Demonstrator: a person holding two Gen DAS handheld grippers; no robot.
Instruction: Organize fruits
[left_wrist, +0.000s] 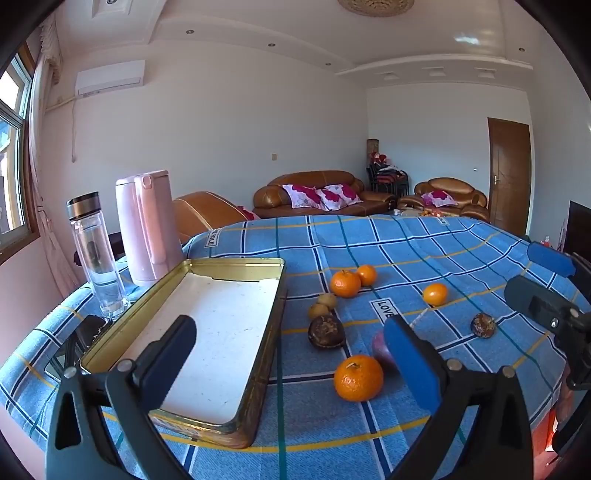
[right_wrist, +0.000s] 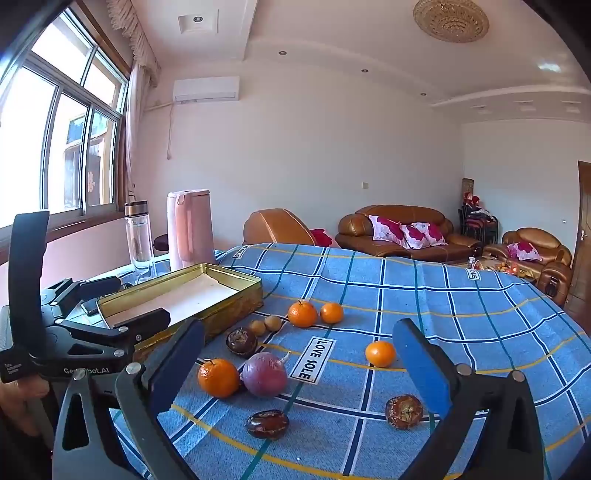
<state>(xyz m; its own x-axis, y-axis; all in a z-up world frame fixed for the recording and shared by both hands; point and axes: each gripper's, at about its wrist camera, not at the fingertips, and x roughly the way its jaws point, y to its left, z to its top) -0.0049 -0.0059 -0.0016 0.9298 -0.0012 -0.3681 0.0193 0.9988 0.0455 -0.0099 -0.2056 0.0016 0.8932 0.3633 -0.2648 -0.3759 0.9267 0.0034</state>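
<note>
A gold tin tray (left_wrist: 275, 306) (right_wrist: 255, 291) with a white floor stands empty on the blue checked cloth. Right of it lie several oranges, the nearest one (left_wrist: 358, 377) (right_wrist: 218, 377) beside a purple passion fruit (right_wrist: 265, 374), with a dark wrinkled fruit (left_wrist: 326, 331) (right_wrist: 241, 342) and two small tan fruits (left_wrist: 323, 305) (right_wrist: 265, 325) behind. A date-like fruit (right_wrist: 267, 424) and another dark fruit (right_wrist: 403, 411) lie near my right gripper. My left gripper (left_wrist: 295, 354) is open over the tray's near end. My right gripper (right_wrist: 301, 369) is open above the fruits.
A glass bottle (left_wrist: 96, 254) (right_wrist: 139, 236) and a pink kettle (left_wrist: 147, 227) (right_wrist: 190, 229) stand behind the tray. A dark phone-like slab (left_wrist: 85, 332) lies left of the tray. Sofas stand beyond the table's far edge.
</note>
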